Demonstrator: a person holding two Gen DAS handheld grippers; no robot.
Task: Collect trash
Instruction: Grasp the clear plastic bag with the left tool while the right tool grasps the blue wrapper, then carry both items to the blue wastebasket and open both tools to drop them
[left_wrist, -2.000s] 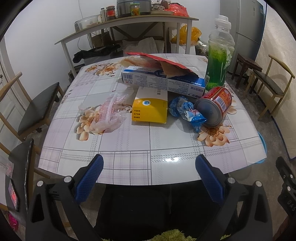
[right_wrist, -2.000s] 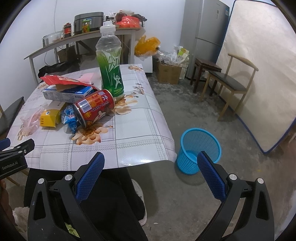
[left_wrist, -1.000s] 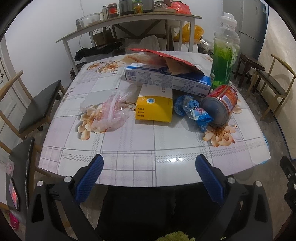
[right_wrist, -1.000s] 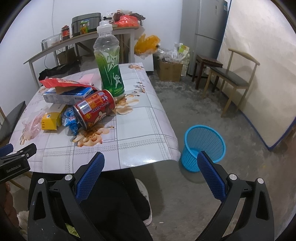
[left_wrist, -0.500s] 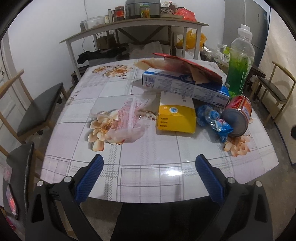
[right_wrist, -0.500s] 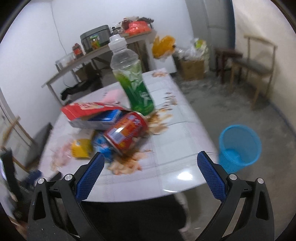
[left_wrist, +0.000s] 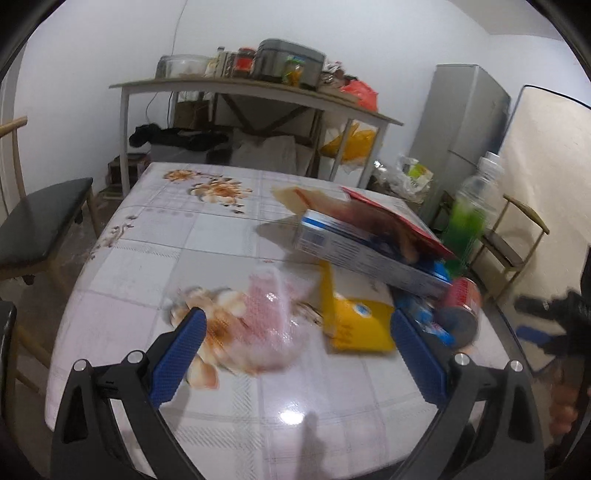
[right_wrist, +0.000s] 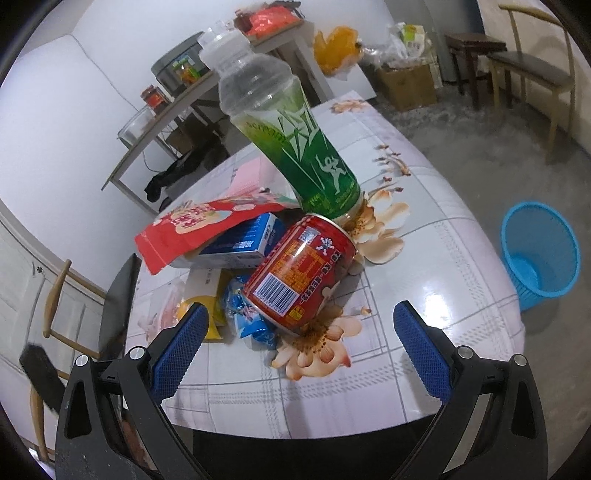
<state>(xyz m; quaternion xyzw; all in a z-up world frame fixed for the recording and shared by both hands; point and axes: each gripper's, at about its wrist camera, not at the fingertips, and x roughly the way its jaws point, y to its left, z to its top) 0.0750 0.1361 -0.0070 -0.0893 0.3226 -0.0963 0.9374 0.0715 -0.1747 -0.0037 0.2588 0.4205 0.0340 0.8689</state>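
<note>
Both grippers have their blue-padded fingers spread wide with nothing between them. The right gripper (right_wrist: 297, 339) hangs above the near edge of the floral table (right_wrist: 424, 254), facing a red can (right_wrist: 299, 271) lying on its side; a crumpled blue wrapper (right_wrist: 251, 317) touches the can's left. The left gripper (left_wrist: 293, 356) faces a pink plastic bag (left_wrist: 271, 321), blurred, with a yellow box (left_wrist: 354, 321) just right. A blue basket (right_wrist: 539, 254) stands on the floor, far right.
</note>
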